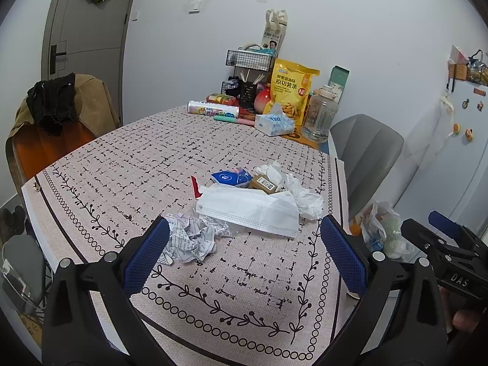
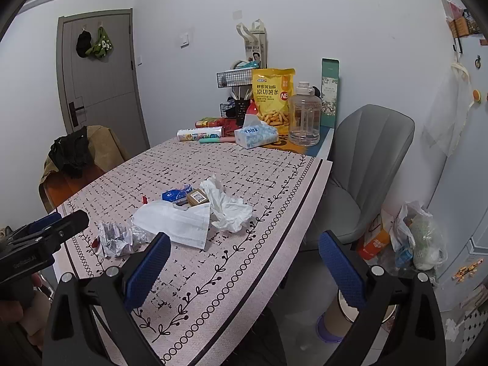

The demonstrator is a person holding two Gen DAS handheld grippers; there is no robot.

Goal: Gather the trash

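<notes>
Both our left gripper (image 1: 244, 253) and right gripper (image 2: 244, 267) gape, empty. At frame centre, the limp face mask (image 1: 248, 207) could slip between the fingers and drag the crumpled receipt (image 1: 190, 238) along.

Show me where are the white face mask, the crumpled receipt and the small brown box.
white face mask (image 1: 248, 210), left wrist view, middle of its pleated sheet.
crumpled receipt (image 1: 190, 239), left wrist view, centre of the printed wad.
small brown box (image 2: 197, 197), right wrist view, its labelled top.
</notes>
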